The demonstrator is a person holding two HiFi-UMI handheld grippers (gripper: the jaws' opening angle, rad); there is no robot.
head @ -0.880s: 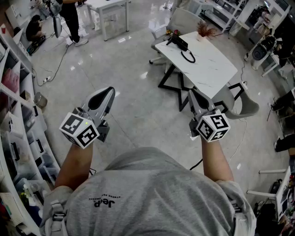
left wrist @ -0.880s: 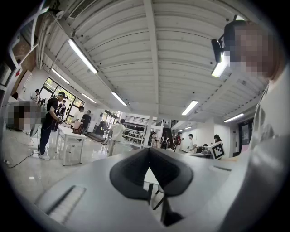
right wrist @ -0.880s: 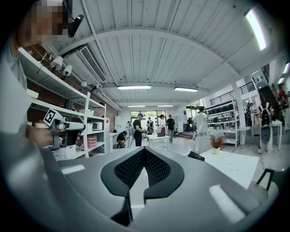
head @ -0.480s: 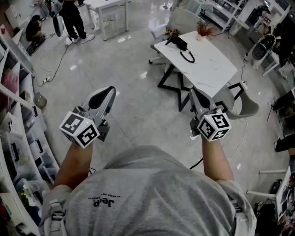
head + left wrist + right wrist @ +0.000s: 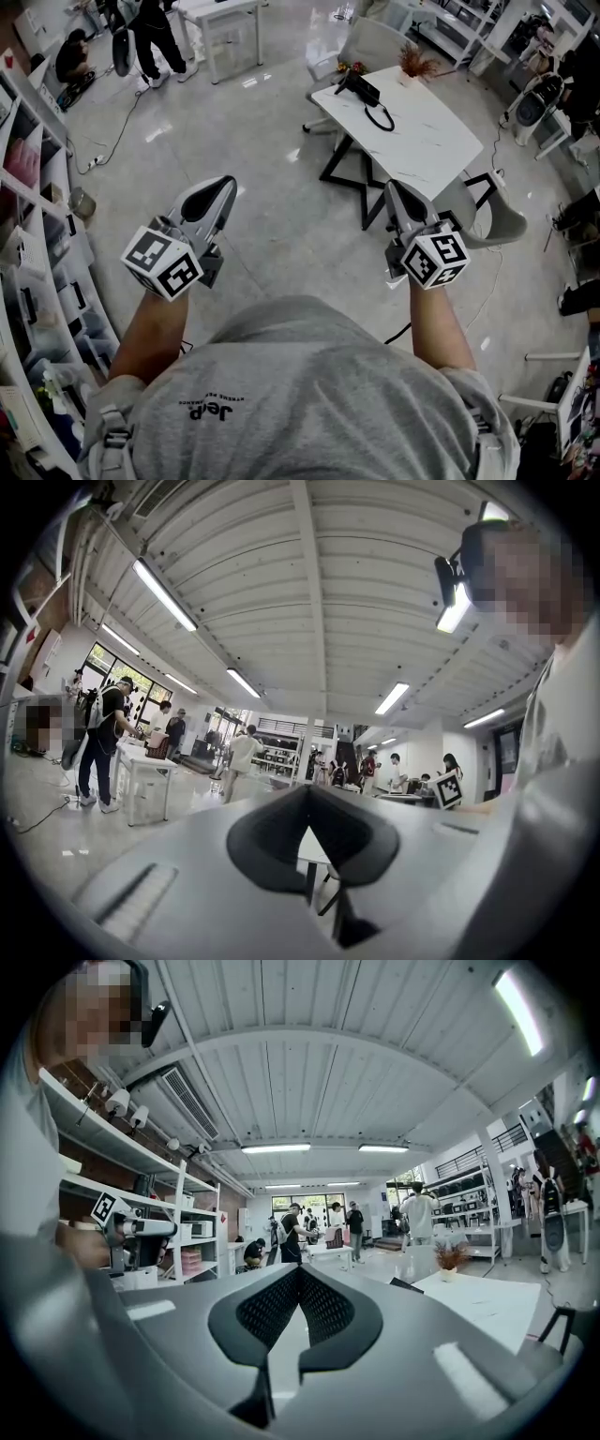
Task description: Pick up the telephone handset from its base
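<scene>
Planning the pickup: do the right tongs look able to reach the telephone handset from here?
Probably not yet: the right tongs, shut, hover over the floor short of the white table, and the telephone handset sits at its far end. Nothing blocks the way; a step closer should do.

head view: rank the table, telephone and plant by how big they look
1. table
2. telephone, counting its cord
3. plant, close to the telephone in apparent size, so these two are unsure

One white surface [image 5: 427, 141] bearing one telephone [image 5: 361, 87] and one dried plant [image 5: 415, 64]; apparently two chairs [image 5: 373, 42] [image 5: 492, 217]; two claws: left claw [image 5: 225, 185], right claw [image 5: 394, 189].
</scene>
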